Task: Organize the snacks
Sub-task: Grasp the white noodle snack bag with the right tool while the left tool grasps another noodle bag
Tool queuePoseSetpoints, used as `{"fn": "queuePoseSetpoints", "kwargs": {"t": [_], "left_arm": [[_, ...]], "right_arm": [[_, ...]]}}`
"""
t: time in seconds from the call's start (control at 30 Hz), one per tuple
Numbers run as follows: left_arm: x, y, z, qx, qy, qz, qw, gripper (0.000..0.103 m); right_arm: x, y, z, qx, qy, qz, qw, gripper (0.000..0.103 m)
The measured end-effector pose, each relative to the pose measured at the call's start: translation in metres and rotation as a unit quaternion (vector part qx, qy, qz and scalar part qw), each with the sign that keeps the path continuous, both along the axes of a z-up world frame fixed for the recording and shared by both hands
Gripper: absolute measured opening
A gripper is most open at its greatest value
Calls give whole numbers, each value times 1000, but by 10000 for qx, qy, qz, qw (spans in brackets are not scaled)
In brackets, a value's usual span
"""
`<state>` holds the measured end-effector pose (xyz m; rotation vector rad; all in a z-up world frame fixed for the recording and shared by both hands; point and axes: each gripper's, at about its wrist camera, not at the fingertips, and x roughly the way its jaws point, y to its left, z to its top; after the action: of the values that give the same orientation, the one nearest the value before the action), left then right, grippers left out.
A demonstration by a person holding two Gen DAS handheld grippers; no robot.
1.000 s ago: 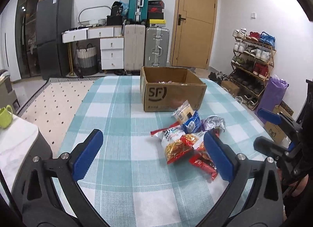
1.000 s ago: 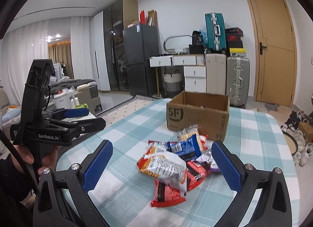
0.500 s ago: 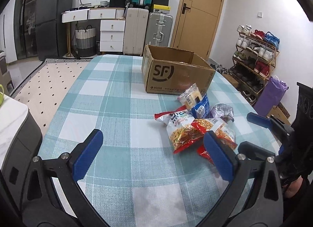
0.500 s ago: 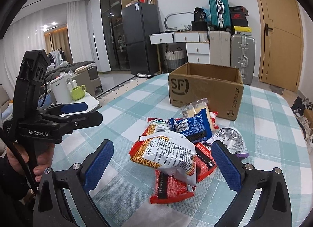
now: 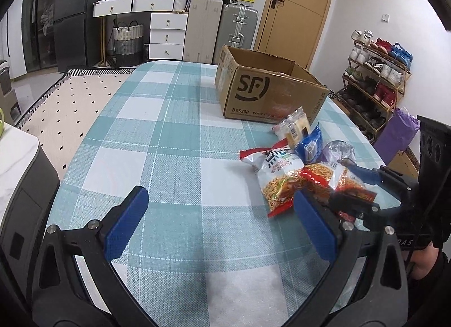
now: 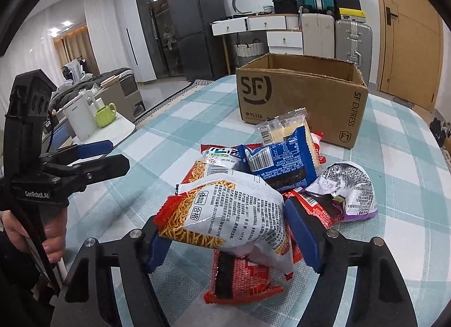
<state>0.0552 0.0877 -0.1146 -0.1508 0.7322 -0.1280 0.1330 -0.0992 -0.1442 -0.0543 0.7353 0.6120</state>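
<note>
i am working the right tongs (image 6: 225, 235) now, and they are closing around the noodle snack bag (image 6: 225, 214), the top one of the snack pile (image 6: 282, 183). the bag is between the two blue pads; the pad on the left of the view seems to touch the orange end of it, and the other pad stands just beside its white end, so i judge the grip is not yet firm. the long axis of the bag runs across from one pad to the other, not along the tongs, so they take it by its length and the soft packet may fold.

the pile lies on the checked surface (image 5: 174, 163), toward its right edge as my left view shows it, and the cardboard box (image 6: 301, 98) stands beyond the pile, nearer the far edge, open at the top. from the right tongs the box is straight ahead and a little right, behind a blue packet (image 6: 279, 166) and a silver and purple packet (image 6: 346, 188).

the left tongs (image 5: 222, 225) are wide and empty over bare cloth, left of the pile. the right hand is clearly the nearer one to the bag, so i think the carry to the box belongs to it: up first, then forward over the near wall of the box.
</note>
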Motion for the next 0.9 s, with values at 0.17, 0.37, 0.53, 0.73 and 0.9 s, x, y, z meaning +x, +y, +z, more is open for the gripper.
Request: {"fn": "queuePoseSetpoints", "kwargs": {"t": [0.17, 0.37, 0.53, 0.73, 0.9], "left_arm": [[9, -2, -5, 1, 71, 2, 10000, 103], [12, -5, -11, -22, 247, -11, 9997, 103], [20, -8, -10, -38, 343, 23, 9994, 103], [20, -17, -9, 91, 393, 19, 9992, 103], [23, -28, -9, 179, 476, -37, 9987, 103]], "right_arm": [[8, -2, -5, 18, 37, -28, 10000, 67], [10, -12, -8, 319, 123, 18, 9994, 54], [7, -19, -8, 532, 121, 25, 9985, 51], [3, -35, -5, 881, 115, 14, 9960, 49], [-5, -51, 1, 1132, 45, -32, 9936, 48]]}}
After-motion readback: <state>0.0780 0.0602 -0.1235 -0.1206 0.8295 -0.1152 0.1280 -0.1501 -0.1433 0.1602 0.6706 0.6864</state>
